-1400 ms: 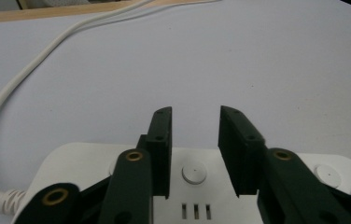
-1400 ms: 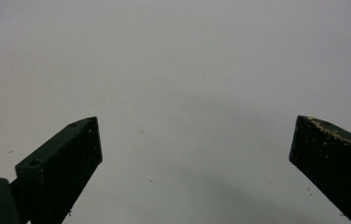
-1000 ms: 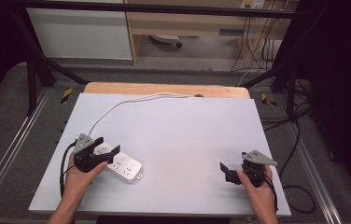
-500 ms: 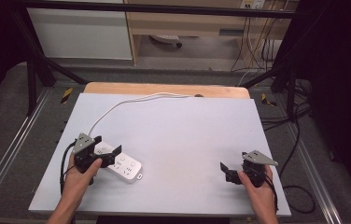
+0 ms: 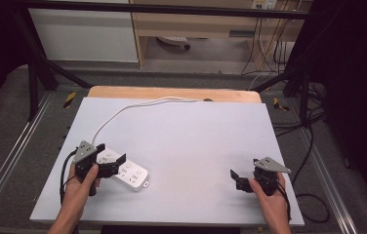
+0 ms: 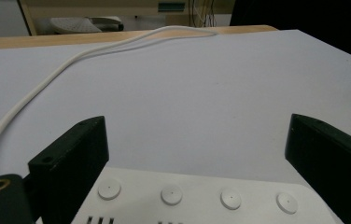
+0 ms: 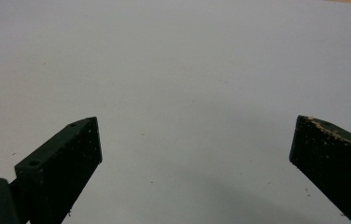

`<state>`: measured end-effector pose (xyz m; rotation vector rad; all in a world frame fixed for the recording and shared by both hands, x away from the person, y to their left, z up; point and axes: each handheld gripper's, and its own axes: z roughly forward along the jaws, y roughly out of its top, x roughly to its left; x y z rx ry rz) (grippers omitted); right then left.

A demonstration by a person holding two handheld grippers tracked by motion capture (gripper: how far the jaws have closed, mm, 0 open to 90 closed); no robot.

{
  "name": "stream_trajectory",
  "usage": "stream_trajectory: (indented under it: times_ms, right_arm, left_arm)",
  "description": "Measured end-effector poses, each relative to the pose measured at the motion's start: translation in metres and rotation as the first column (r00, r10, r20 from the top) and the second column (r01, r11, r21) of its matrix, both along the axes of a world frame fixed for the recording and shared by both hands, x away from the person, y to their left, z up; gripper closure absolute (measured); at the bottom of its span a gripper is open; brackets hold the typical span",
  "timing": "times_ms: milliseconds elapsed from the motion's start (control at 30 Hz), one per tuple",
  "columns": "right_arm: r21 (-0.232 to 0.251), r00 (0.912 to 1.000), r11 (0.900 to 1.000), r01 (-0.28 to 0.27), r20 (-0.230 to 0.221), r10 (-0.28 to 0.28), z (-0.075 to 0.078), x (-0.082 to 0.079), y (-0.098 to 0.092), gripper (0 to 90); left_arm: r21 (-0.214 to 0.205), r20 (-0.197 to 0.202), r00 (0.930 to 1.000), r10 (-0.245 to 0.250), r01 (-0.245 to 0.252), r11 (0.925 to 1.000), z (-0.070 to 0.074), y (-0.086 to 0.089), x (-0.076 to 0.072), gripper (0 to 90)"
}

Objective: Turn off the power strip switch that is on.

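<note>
A white power strip lies near the table's front left, and its white cord curves away to the far edge. My left gripper is over the strip's left end. Its jaws have just been opening and now stand wide apart. In the left gripper view the strip lies low between the jaws of the left gripper, which do not press on it, and the cord runs off to the far left. My right gripper is open at the front right, with only bare table between the jaws of the right gripper.
The grey tabletop ends in a wooden strip at its far edge. Black frame rails run along both sides. Cables hang on the floor at the right.
The left gripper's jaws stand a little wider over the power strip than a second ago. The strip and the right hand have kept their places.
</note>
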<state>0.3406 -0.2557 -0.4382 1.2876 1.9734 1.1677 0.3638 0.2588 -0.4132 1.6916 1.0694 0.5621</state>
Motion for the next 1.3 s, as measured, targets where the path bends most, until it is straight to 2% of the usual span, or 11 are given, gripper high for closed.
stream_trajectory:
  times_ms: [100, 233, 433, 600, 833, 967, 1300]
  right_arm:
    - [0.001, 1.0000, 1.0000, 0.000, 0.000, 0.000, 0.000, 0.000, 0.000, 2.9]
    - [0.002, 1.0000, 1.0000, 0.001, 0.002, -0.001, 0.000, 0.000, -0.001, 2.8]
    - [0.001, 1.0000, 1.0000, 0.002, 0.001, -0.002, 0.000, 0.000, -0.001, 2.8]
    - [-0.003, 1.0000, 1.0000, 0.005, 0.007, -0.005, 0.001, 0.000, -0.002, 2.8]
    - [0.000, 1.0000, 1.0000, 0.005, 0.006, -0.005, 0.002, -0.001, -0.001, 2.8]
    - [-0.002, 1.0000, 1.0000, 0.004, 0.008, -0.004, 0.002, -0.001, -0.002, 2.8]
    - [-0.001, 1.0000, 1.0000, 0.004, 0.007, -0.004, 0.002, -0.001, -0.002, 2.8]
  left_arm:
    - [-0.004, -0.008, 1.0000, 0.000, 0.000, 1.0000, 0.002, 0.000, -0.002, 5.1]
    - [-0.004, 0.005, 1.0000, -0.001, 0.001, 1.0000, 0.007, 0.001, -0.008, 5.1]
    - [-0.035, 0.016, 0.9998, 0.007, -0.007, 0.9993, 0.016, 0.009, -0.018, 5.1]
    - [-0.046, 0.035, 0.9983, 0.046, -0.044, 0.9979, 0.021, 0.019, -0.024, 5.1]
    - [-0.060, 0.055, 0.9945, 0.090, -0.087, 0.9945, 0.024, 0.037, -0.033, 5.1]
    - [-0.066, 0.052, 0.9931, 0.105, -0.101, 0.9927, 0.024, 0.047, -0.038, 5.2]
    - [-0.067, 0.053, 0.9924, 0.111, -0.108, 0.9919, 0.023, 0.063, -0.047, 5.2]
